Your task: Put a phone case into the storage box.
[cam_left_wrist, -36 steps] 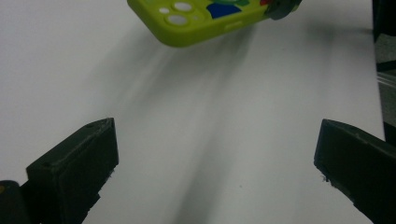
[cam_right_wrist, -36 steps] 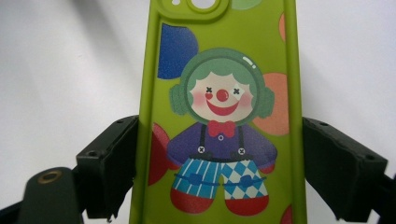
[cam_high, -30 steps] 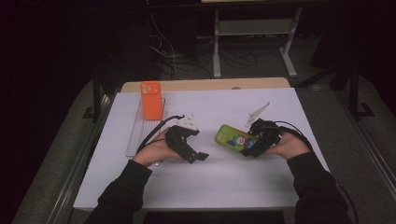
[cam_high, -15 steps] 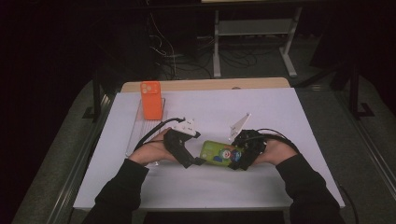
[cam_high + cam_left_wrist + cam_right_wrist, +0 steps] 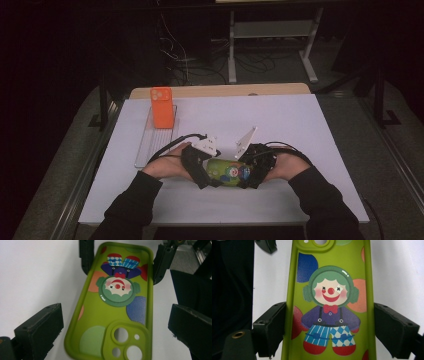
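A green phone case [image 5: 227, 171] printed with a clown lies low over the white table sheet [image 5: 280, 120], between my two hands. My right gripper [image 5: 248, 176] is shut on its lower end, with both black pads against the long edges [image 5: 329, 330]. My left gripper [image 5: 206, 176] faces it from the other side and is open. Its jaws stand either side of the case's camera-cutout end [image 5: 125, 340], with a gap on each side. Farther off in the left gripper view, the right gripper's fingers [image 5: 160, 262] clasp the case.
An orange phone [image 5: 162, 107] stands upright on a pale ribbed tray [image 5: 150, 145] at the left of the sheet. A wooden strip [image 5: 220, 90] runs along the far edge. Beyond it are a dark floor, cables and a metal stand.
My right hand has carried the green case leftward across the sheet. Its camera end now sits between the left gripper's open jaws. The left hand has barely moved.
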`<move>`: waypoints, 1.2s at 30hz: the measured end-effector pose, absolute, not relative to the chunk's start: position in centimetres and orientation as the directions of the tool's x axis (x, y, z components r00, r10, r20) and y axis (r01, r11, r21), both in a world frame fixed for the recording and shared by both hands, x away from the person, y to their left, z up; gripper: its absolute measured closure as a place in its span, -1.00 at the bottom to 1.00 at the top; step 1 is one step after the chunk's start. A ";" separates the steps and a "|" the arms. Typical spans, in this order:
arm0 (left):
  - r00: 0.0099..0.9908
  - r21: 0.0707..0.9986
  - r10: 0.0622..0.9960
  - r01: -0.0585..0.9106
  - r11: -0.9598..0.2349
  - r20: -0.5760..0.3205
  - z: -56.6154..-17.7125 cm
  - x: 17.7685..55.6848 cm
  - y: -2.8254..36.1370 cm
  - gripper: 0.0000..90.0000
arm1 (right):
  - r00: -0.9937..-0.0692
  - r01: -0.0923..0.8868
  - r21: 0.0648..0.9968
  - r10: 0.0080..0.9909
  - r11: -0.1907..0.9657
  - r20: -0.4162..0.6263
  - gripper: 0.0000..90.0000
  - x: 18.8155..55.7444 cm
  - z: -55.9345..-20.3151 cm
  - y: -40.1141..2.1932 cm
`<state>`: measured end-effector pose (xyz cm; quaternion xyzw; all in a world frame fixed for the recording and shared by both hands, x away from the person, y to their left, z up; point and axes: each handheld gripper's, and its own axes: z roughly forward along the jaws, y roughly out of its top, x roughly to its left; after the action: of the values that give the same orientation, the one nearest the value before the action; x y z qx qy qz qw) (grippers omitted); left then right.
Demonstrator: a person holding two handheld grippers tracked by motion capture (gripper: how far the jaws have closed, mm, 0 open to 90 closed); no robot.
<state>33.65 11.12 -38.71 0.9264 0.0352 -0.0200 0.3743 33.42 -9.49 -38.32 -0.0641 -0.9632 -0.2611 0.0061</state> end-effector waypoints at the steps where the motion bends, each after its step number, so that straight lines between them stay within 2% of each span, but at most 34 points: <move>1: 0.997 0.688 0.048 0.075 -0.722 -0.058 -38.8 33.6 11.0 -1.00 | -0.993 0.116 0.506 0.111 0.855 0.041 -0.67 33.4 -38.3 -9.4; 11: 0.998 0.647 0.010 0.044 -0.761 -0.057 -39.7 33.1 10.1 -0.99 | -0.996 0.085 0.521 0.074 0.849 0.042 -0.67 33.0 -38.0 -8.7; 13: 0.998 0.648 0.008 0.045 -0.760 -0.059 -39.8 33.0 10.0 -0.85 | -0.997 0.079 0.523 0.066 0.849 0.044 -0.67 32.8 -38.0 -8.6; 21: 0.996 0.645 0.005 0.058 -0.762 -0.084 -39.9 32.9 10.0 -0.83 | -0.997 0.072 0.524 0.060 0.849 0.039 -0.67 32.7 -37.8 -8.3; 25: 0.997 0.649 -0.017 0.036 -0.760 -0.075 -39.8 33.0 10.0 -0.74 | -0.998 0.069 0.527 0.058 0.847 0.037 -0.67 32.7 -37.7 -8.4; 36: 0.997 0.648 -0.034 0.018 -0.761 -0.067 -39.7 33.0 10.0 -0.68 | -0.997 0.072 0.530 0.063 0.845 0.034 -0.68 32.6 -37.7 -8.4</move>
<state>32.99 10.05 -39.72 0.9377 -0.0044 -0.0376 0.3453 32.56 -8.45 -37.69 -0.0352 -0.9605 -0.2760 0.0078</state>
